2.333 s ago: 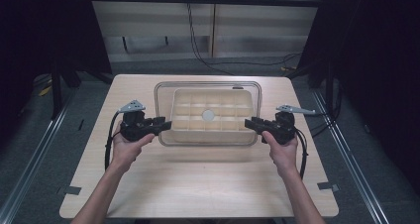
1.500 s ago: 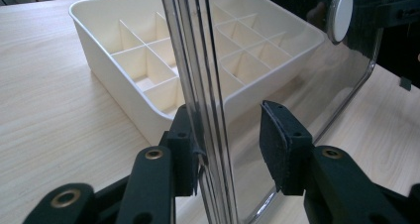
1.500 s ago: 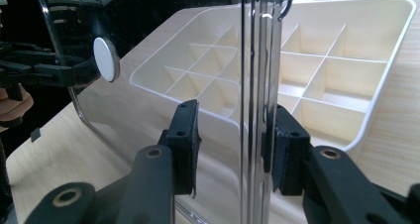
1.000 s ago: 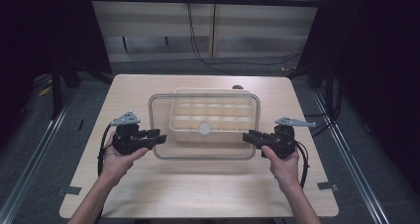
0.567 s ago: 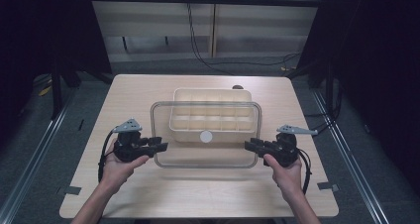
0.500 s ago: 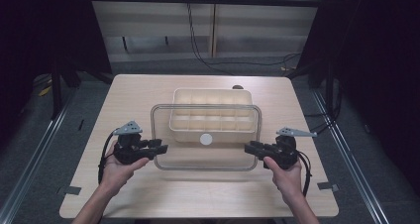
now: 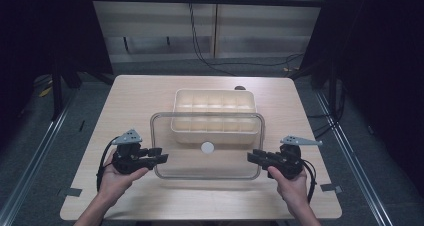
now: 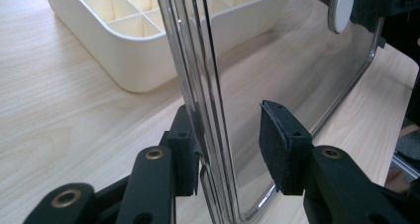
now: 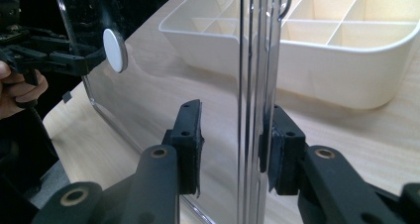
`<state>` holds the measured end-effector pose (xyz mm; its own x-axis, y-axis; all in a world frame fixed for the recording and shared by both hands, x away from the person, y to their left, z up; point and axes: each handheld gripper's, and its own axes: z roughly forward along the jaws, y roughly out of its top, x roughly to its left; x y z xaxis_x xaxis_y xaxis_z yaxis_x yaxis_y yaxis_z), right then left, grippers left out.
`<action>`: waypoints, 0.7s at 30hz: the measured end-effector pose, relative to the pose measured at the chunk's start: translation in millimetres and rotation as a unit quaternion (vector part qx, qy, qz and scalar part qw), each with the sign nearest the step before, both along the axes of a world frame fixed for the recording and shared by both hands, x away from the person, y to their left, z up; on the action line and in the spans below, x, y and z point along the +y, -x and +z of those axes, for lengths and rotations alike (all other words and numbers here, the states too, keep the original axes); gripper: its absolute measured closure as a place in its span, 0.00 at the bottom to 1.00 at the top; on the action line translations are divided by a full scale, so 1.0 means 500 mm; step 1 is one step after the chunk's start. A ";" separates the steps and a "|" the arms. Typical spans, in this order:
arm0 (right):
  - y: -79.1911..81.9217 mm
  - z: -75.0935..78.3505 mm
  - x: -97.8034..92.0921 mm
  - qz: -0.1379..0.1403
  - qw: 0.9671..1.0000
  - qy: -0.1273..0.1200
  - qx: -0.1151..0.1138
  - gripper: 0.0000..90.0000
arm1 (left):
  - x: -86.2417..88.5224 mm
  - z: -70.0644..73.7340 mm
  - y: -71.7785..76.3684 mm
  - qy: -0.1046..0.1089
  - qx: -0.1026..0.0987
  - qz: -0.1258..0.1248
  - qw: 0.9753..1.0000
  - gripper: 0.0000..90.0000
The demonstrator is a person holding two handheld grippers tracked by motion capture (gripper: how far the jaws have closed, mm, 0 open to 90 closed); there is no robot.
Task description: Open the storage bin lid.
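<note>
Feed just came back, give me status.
Both grippers, left and right, open around clear lid edges. Lid overlaps divided tray. Nothing blocking.

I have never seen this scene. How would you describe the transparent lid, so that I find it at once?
Start at the wooden table and find the cream divided tray near its middle. The transparent lid lies just in front of it, overlapping its near edge, between the left gripper and the right gripper. Unlike the opaque tray, it is see-through, with a white round knob.

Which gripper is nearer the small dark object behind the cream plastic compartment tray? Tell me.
Right. The right gripper is nearly straight toward the person from the dark object; the left gripper is farther, across the clear lid.
</note>
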<state>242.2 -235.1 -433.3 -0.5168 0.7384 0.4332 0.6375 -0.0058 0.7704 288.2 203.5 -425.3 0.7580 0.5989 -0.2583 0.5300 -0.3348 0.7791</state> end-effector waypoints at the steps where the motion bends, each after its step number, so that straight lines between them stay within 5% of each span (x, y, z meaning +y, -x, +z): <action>1: 0.001 -0.001 0.000 0.001 1.000 0.001 0.000 0.71 | 0.000 -0.001 0.002 0.000 0.000 0.000 1.000 0.68; 21: 0.038 -0.021 -0.005 0.007 1.000 -0.003 0.013 0.71 | -0.003 -0.018 0.039 -0.004 0.012 -0.006 1.000 0.68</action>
